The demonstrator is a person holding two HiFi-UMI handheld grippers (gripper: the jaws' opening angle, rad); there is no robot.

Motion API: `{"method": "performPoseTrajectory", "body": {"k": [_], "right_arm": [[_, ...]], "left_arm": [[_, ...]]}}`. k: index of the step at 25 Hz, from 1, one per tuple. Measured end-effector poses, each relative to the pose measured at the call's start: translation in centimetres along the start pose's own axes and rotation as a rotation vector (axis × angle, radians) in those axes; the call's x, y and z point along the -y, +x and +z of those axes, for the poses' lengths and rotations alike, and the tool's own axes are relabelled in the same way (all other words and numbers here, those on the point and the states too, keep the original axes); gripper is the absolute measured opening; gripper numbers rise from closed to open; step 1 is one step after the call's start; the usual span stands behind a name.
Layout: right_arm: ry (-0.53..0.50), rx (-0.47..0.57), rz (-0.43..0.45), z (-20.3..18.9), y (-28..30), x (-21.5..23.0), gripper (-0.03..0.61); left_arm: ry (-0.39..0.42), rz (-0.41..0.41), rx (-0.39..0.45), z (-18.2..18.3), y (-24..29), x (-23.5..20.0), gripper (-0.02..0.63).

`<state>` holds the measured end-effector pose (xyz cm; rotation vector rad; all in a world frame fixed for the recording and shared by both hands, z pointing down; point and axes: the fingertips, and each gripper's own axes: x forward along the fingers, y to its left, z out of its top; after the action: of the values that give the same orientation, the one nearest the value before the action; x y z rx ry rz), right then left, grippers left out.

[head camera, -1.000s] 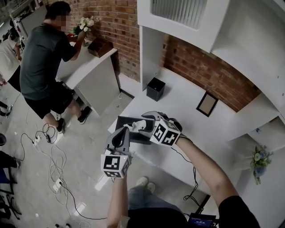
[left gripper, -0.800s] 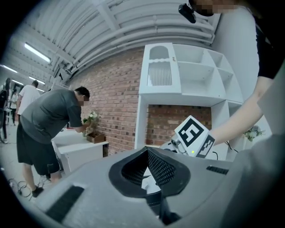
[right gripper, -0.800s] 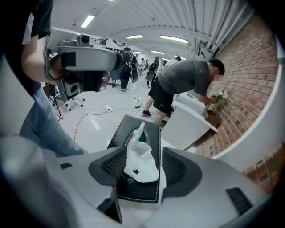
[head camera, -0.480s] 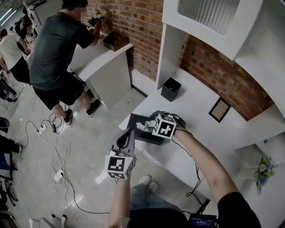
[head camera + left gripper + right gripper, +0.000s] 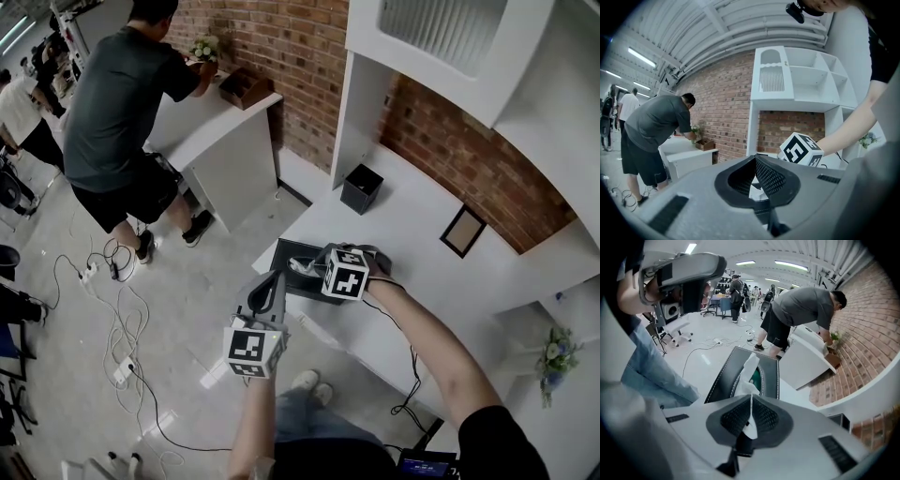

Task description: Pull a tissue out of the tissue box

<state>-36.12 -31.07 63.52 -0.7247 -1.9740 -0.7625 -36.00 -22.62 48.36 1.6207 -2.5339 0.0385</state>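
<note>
A black tissue box [image 5: 282, 255] lies at the near corner of the white counter [image 5: 412, 234], with a white tissue [image 5: 302, 266] standing out of its slot. My right gripper [image 5: 314, 268] points steeply down over the slot. In the right gripper view its pads are shut on the tissue [image 5: 748, 373], which runs up from the box [image 5: 723, 378] into the right gripper [image 5: 750, 417]. My left gripper [image 5: 272, 279] hovers level just off the counter's edge, aimed at the box, its jaws shut with nothing in them. The left gripper [image 5: 755, 161] sees the right one's marker cube [image 5: 800, 150].
A small black square bin [image 5: 361, 187] and a picture frame [image 5: 462, 232] stand farther back on the counter, under white shelves against brick. A person in a grey shirt [image 5: 122, 122] bends over another white counter at the left. Cables [image 5: 112, 309] lie on the floor.
My right gripper has dipped down onto the box's slot and its jaws have closed on the tissue. The left gripper has stayed just off the counter's edge.
</note>
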Motion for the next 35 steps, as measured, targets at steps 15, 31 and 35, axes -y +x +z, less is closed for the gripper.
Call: {"method": "performPoseTrajectory", "body": {"k": [15, 31, 35], "right_arm": [[0.083, 0.081, -0.166, 1.0, -3.5, 3.3, 0.000], [0.319, 0.411, -0.543, 1.1, -16.6, 6.6, 0.000], [0.442, 0.535, -0.728, -1.8, -23.3, 6.0, 0.000]], "left_arm": [[-0.004, -0.018, 0.001, 0.3, -0.3, 0.2, 0.009], [0.006, -0.125, 0.052, 2.9, 3.2, 3.1, 0.009], [0.007, -0.189, 0.066, 3.6, 5.0, 5.6, 0.009]]}}
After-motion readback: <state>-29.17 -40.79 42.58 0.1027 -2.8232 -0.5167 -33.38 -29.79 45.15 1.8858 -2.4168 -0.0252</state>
